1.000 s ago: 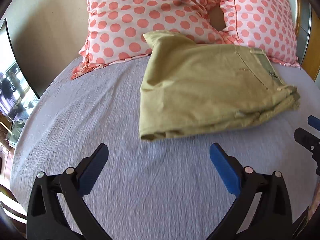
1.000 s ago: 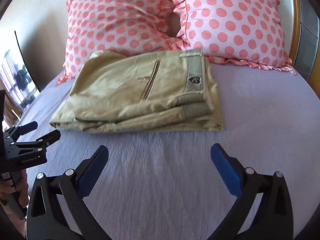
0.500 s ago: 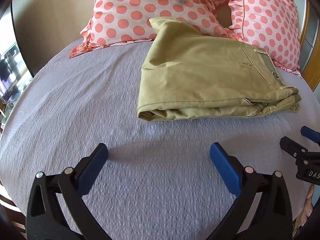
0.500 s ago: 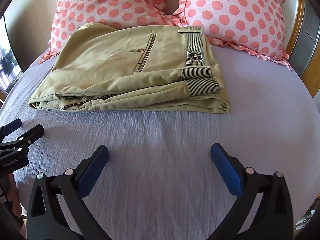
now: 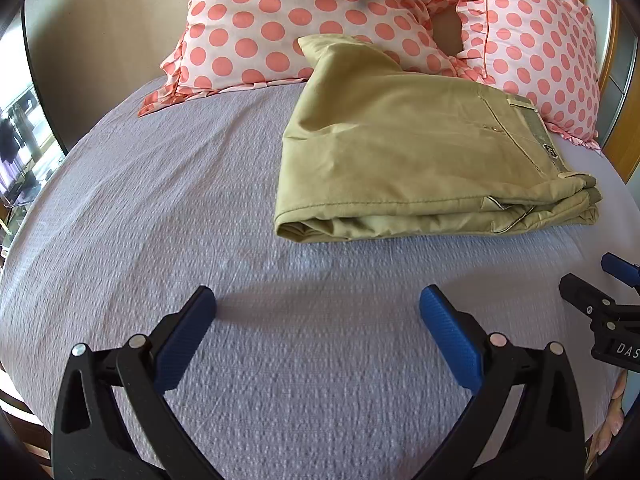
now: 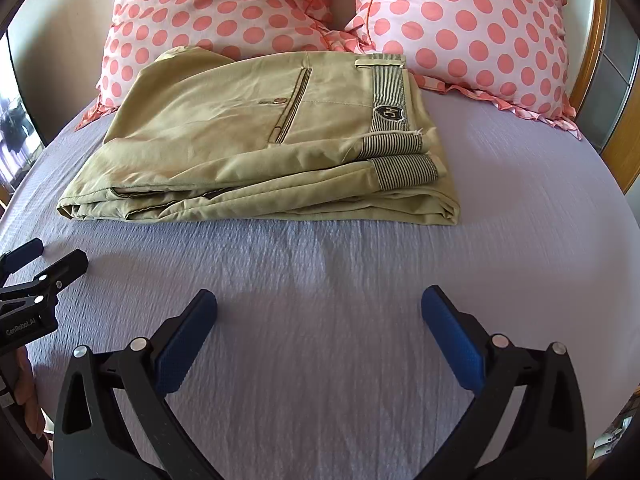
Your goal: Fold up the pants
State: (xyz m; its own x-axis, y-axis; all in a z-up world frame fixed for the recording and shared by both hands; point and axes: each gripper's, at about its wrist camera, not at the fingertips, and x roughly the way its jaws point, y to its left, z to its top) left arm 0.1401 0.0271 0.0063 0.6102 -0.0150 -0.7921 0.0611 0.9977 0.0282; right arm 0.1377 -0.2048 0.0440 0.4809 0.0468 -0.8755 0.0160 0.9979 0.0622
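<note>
Left tool spread wide — right tool likewise, both empty, side by side.

I am in a home bedroom. Before me lies a bed under a lilac crinkled sheet, with two white pillows dotted in coral and frilled at the edges propped at its head. A wooden headboard edge shows at the right, a plain beige wall at the left.

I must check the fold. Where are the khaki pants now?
In both views, folded khaki pants lie on the lilac bedsheet, far edge against the polka-dot pillows.
</note>
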